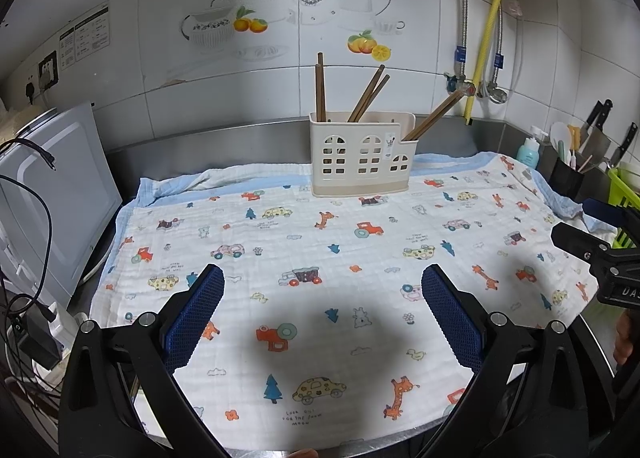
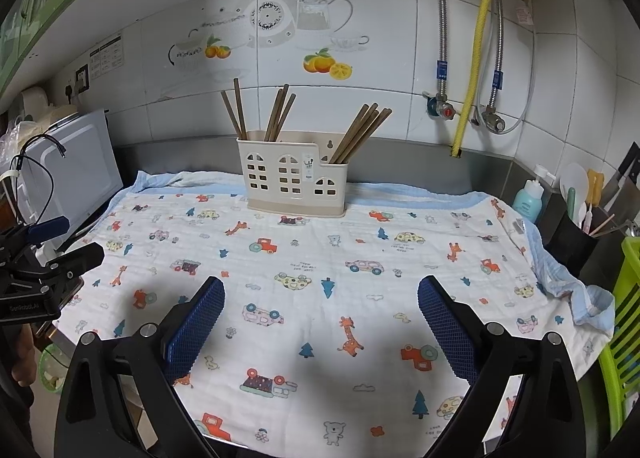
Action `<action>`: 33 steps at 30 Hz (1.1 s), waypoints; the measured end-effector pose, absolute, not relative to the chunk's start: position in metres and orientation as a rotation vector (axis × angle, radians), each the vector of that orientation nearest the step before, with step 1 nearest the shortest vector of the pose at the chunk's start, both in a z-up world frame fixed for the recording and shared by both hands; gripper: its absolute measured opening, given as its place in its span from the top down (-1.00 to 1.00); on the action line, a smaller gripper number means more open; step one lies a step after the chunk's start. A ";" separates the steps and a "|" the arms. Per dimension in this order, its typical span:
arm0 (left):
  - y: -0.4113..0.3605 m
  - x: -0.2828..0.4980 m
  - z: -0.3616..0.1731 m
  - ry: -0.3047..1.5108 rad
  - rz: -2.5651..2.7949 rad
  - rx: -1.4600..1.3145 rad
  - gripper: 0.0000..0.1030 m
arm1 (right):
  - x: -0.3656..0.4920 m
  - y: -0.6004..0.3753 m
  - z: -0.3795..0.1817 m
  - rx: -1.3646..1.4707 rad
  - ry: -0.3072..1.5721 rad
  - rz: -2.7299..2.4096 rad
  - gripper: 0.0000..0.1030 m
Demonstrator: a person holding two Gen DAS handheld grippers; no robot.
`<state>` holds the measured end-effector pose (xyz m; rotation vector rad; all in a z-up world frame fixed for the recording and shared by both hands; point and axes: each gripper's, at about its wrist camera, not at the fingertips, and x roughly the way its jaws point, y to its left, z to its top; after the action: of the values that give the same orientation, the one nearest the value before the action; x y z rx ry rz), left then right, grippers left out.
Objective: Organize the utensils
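Chopsticks (image 1: 366,96) are all standing in the cream plastic caddy (image 1: 362,156) at the far edge of the printed muslin cloth (image 1: 320,242); nothing loose is lying on the cloth.

Left wrist view: I'm holding the left gripper (image 1: 323,314) low over the near cloth, jaws spread wide, nothing between the blue ribbed pads (image 1: 196,312). Caddy is sitting dead ahead, well apart. Sticks are grouping per compartment: left ones near upright, middle ones tilting right, right ones leaning hard right over the low end. Long axes are running up and away from me. Right gripper (image 1: 600,254) is showing at the right edge.

Right wrist view: right gripper (image 2: 321,316) is also hanging wide open and empty over the near cloth. Caddy (image 2: 294,182) is sitting ahead, slightly left of centre. Chopsticks (image 2: 360,130) are looking like thin, straight brown wood, smooth. Caddy is rigid with arched window cutouts; cloth is soft and crinkled. Left gripper (image 2: 52,262) is at the left edge.

Judging neither hand clearly nearer. Any grab would be going for the exposed top ends, reaching forward and closing across the stick.
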<state>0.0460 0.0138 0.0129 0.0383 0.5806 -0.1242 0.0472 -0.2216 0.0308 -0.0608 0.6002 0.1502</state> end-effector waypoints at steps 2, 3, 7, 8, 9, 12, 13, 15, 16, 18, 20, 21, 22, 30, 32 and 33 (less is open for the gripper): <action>0.014 0.046 0.013 0.580 -0.124 0.038 -0.90 | 0.047 -0.222 0.031 -0.061 0.600 0.153 -0.83; 0.014 0.046 0.013 0.580 -0.122 0.039 -0.90 | 0.047 -0.222 0.031 -0.063 0.599 0.151 -0.83; 0.015 0.046 0.012 0.582 -0.117 0.035 -0.90 | 0.047 -0.222 0.031 -0.065 0.598 0.154 -0.83; 0.015 0.046 0.012 0.582 -0.116 0.034 -0.90 | 0.047 -0.222 0.031 -0.065 0.599 0.155 -0.83; 0.015 0.046 0.012 0.582 -0.116 0.035 -0.90 | 0.046 -0.222 0.031 -0.064 0.599 0.155 -0.83; 0.015 0.045 0.012 0.583 -0.116 0.035 -0.90 | 0.047 -0.222 0.031 -0.066 0.599 0.153 -0.83; 0.014 0.045 0.012 0.584 -0.115 0.035 -0.90 | 0.047 -0.222 0.031 -0.064 0.600 0.154 -0.83; 0.015 0.045 0.012 0.583 -0.117 0.034 -0.90 | 0.046 -0.221 0.031 -0.065 0.599 0.154 -0.83; 0.015 0.045 0.012 0.583 -0.116 0.033 -0.90 | 0.046 -0.221 0.031 -0.066 0.599 0.154 -0.83; 0.014 0.045 0.011 0.584 -0.114 0.035 -0.90 | 0.046 -0.221 0.031 -0.064 0.600 0.154 -0.83; 0.014 0.046 0.011 0.584 -0.114 0.033 -0.90 | 0.046 -0.221 0.031 -0.064 0.598 0.154 -0.83; 0.014 0.046 0.011 0.584 -0.116 0.034 -0.90 | 0.047 -0.221 0.031 -0.063 0.599 0.154 -0.83; 0.014 0.046 0.011 0.584 -0.114 0.035 -0.90 | 0.047 -0.221 0.031 -0.064 0.599 0.155 -0.83; 0.014 0.046 0.010 0.586 -0.114 0.034 -0.90 | 0.047 -0.220 0.031 -0.064 0.601 0.157 -0.83; 0.014 0.046 0.011 0.585 -0.112 0.035 -0.90 | 0.048 -0.219 0.030 -0.066 0.602 0.158 -0.83; 0.014 0.046 0.011 0.583 -0.110 0.034 -0.90 | 0.048 -0.219 0.030 -0.065 0.602 0.159 -0.83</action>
<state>0.0463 0.0138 0.0107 0.0338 0.5830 -0.1105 0.0478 -0.2185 0.0304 -0.0648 0.6019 0.1588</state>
